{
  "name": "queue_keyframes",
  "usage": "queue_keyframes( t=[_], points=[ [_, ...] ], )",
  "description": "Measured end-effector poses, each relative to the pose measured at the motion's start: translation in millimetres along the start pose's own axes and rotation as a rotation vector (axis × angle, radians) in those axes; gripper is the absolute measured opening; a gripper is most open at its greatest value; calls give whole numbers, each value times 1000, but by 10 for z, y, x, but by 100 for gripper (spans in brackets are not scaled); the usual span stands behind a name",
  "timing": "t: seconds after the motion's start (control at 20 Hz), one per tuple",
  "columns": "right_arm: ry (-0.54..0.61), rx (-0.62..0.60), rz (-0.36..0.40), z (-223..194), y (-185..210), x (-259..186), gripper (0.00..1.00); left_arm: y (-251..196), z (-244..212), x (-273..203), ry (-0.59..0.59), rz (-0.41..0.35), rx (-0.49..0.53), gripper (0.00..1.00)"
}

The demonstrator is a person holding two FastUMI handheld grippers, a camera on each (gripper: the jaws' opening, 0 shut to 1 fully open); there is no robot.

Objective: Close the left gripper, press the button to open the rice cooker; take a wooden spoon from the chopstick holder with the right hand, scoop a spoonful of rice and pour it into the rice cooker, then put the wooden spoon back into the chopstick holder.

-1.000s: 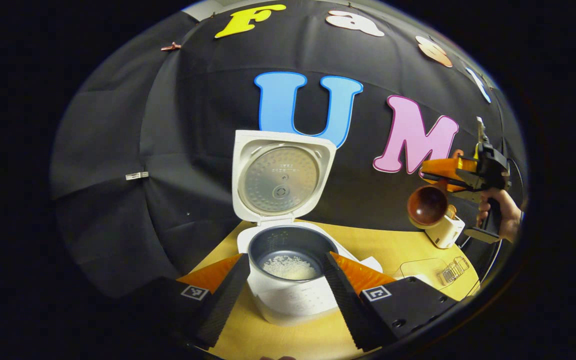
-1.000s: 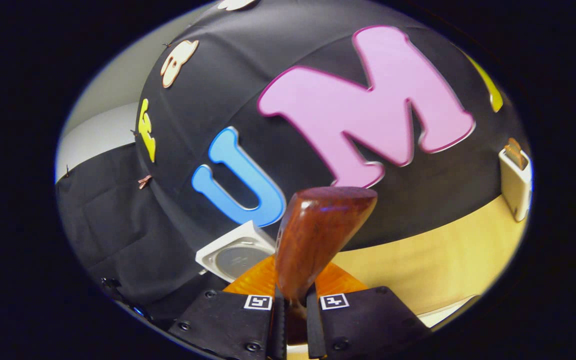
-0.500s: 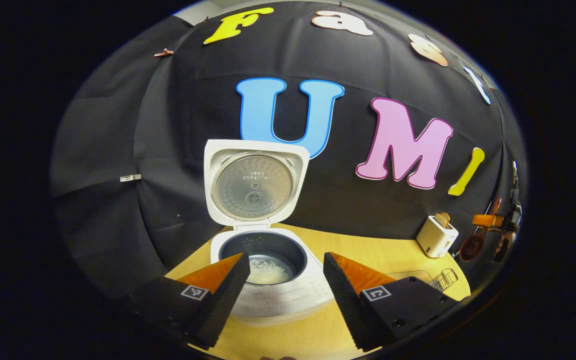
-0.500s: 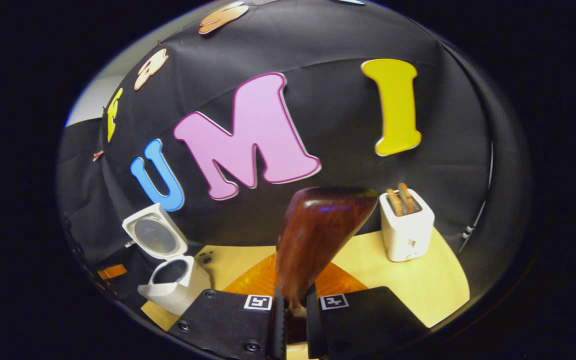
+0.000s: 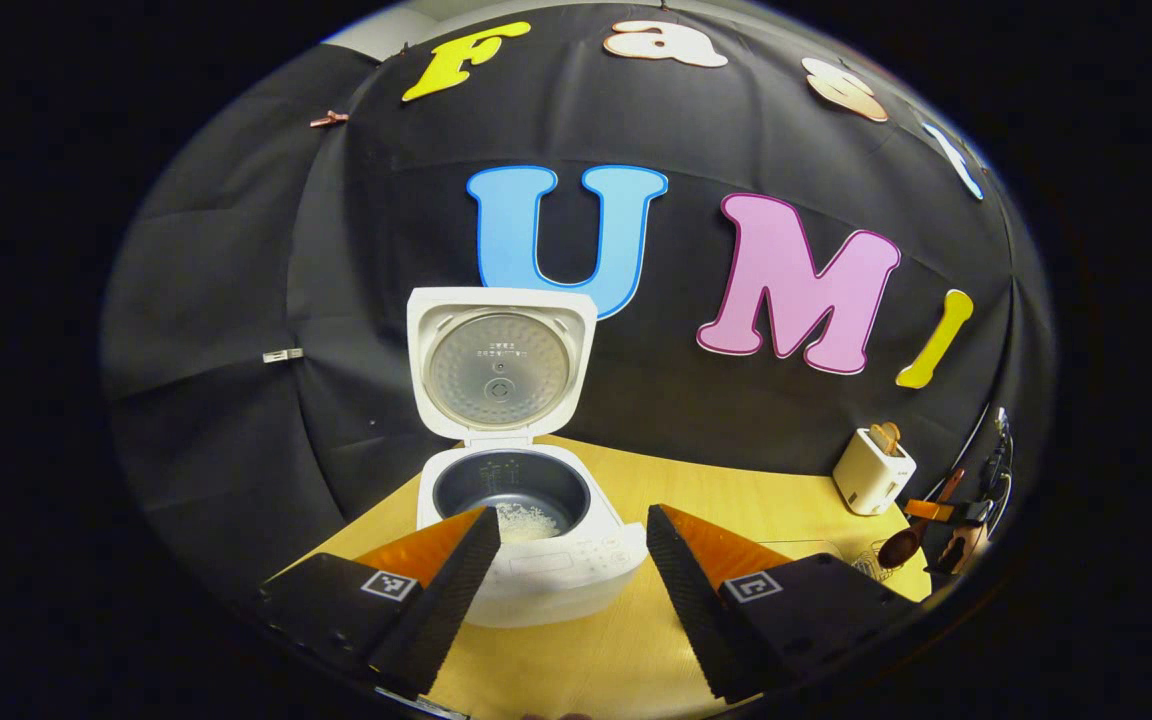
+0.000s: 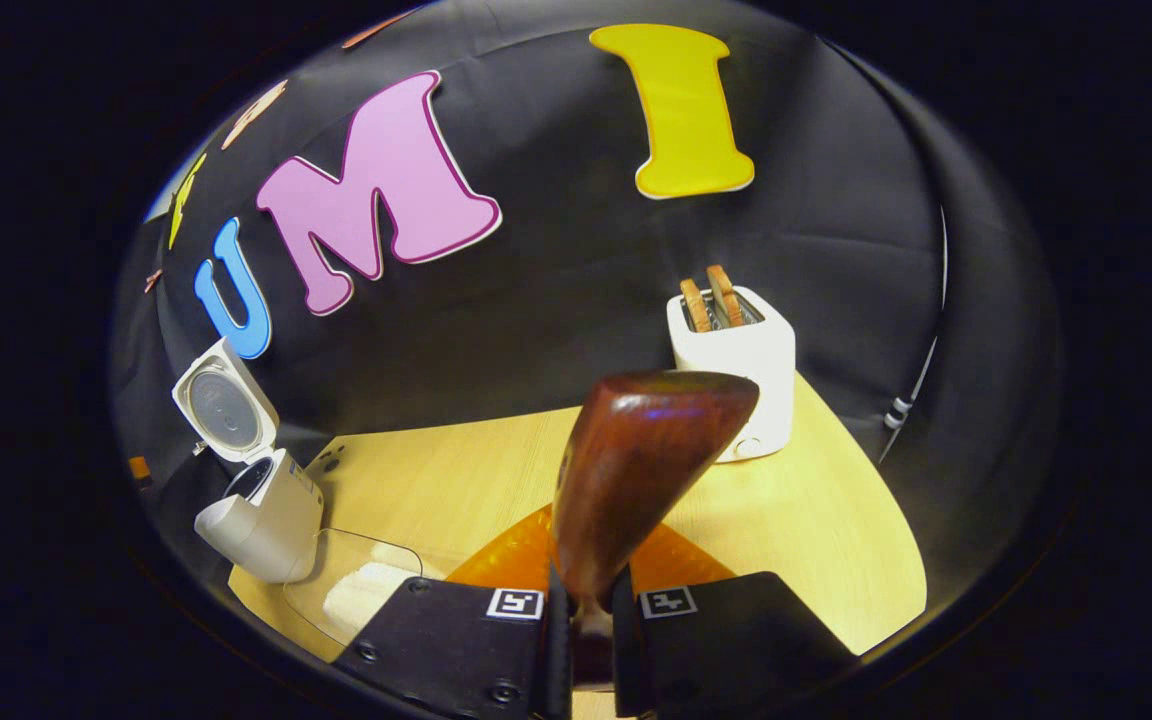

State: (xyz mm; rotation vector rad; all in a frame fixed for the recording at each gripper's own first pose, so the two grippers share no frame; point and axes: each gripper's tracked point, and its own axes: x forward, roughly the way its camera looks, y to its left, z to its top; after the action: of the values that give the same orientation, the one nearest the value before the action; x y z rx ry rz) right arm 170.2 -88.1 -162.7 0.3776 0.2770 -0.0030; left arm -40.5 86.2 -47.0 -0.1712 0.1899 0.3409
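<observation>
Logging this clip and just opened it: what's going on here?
A person works a gripper in each hand at a wooden table. The right gripper is clamped on a wooden spoon, bowl raised, facing a white toaster. The left gripper hangs open in front of the rice cooker, whose lid stands up; some rice lies in the pot.

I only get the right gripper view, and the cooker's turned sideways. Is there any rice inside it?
Observer: Yes. In the left gripper view, a little white rice lies at the bottom of the rice cooker.
Operator: Is the other gripper squeezing anything?
Observer: No. The left hand-held gripper is open, fingers apart in front of the cooker.
Operator: Who's holding mine?
Observer: A hand holds the right hand-held gripper, with the wooden spoon, right of the toaster.
</observation>
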Motion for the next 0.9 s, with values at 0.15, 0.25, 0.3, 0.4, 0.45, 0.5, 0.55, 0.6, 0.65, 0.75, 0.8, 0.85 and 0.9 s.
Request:
queue_keyframes(
  t=[0.15,0.25,0.3,0.4,0.45,0.5,0.55,0.6,0.65,0.75,0.8,0.85,0.9],
  points=[
    [57,-32,9,-205,43,144,20,61,-15,-131,-11,35,-33,95],
    [107,-60,13,-387,96,259,20,112,-40,-192,-12,58,-18,95],
    [129,-67,-3,-462,76,334,20,147,-15,-226,-18,68,-12,95],
    [156,-64,-14,-548,45,385,20,169,16,-241,-25,74,-18,95],
    [161,-53,-12,-573,54,416,21,183,26,-236,-27,75,-16,95],
    [159,-42,-17,-563,24,440,21,191,26,-220,-27,74,-13,95],
    [159,-30,-21,-559,17,445,21,183,30,-207,-25,71,-12,95],
    [163,-15,-21,-565,20,448,22,183,22,-198,-24,69,-13,95],
    [164,-6,-24,-569,12,462,22,166,23,-193,-25,63,-16,95],
    [162,6,-24,-570,12,447,22,119,27,-161,-27,49,-15,95],
    [158,20,-21,-560,21,444,22,86,8,-150,-25,39,-10,95],
    [155,42,-21,-542,28,433,23,60,-1,-131,-21,33,-6,95],
    [154,56,-19,-542,29,434,23,37,-4,-119,-19,27,-5,95]
  ],
)
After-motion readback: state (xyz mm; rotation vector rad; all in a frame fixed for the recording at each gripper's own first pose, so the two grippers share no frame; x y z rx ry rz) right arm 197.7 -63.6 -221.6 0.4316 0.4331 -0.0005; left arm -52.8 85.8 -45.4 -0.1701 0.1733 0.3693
